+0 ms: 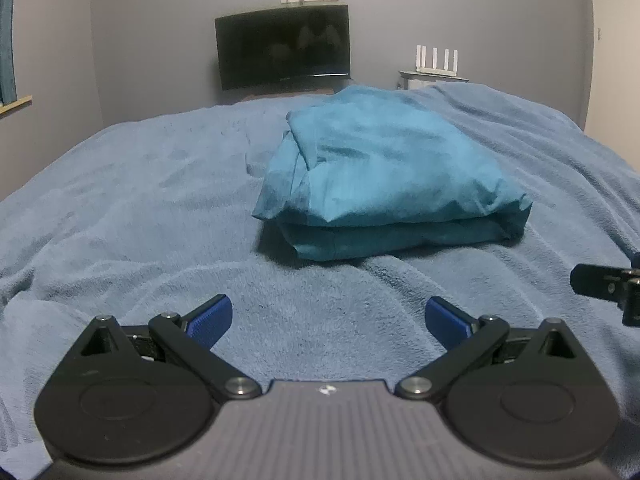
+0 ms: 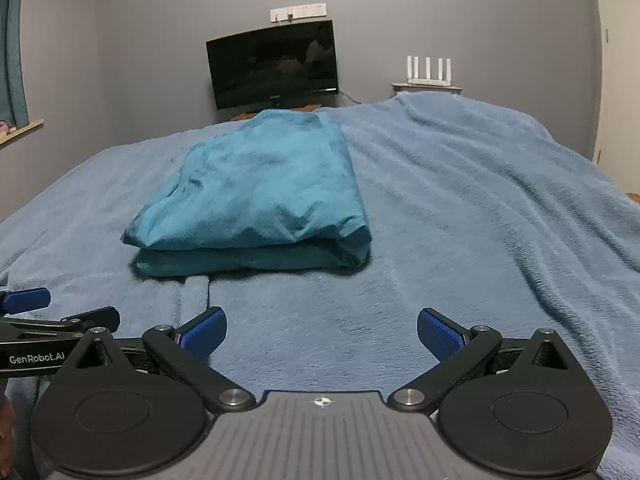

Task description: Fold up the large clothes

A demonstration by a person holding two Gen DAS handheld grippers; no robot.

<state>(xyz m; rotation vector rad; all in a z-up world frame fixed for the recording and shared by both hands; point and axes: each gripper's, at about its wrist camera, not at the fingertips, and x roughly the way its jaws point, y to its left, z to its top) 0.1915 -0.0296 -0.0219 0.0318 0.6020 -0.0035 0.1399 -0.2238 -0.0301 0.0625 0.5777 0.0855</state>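
A teal garment (image 1: 384, 176) lies folded in a thick rectangular bundle on the blue fleece blanket (image 1: 140, 208). It also shows in the right wrist view (image 2: 256, 196). My left gripper (image 1: 328, 318) is open and empty, held over the blanket short of the bundle's near edge. My right gripper (image 2: 320, 330) is open and empty too, beside the left one and short of the bundle. Part of the right gripper (image 1: 608, 284) shows at the right edge of the left wrist view, and the left gripper (image 2: 48, 320) shows at the left edge of the right wrist view.
The blanket (image 2: 480, 208) covers the whole bed, with ripples on the right side. A dark monitor (image 1: 282, 46) stands against the far wall. A white router (image 1: 436, 62) sits on a small stand at the back right. A window sill (image 1: 16, 104) is at left.
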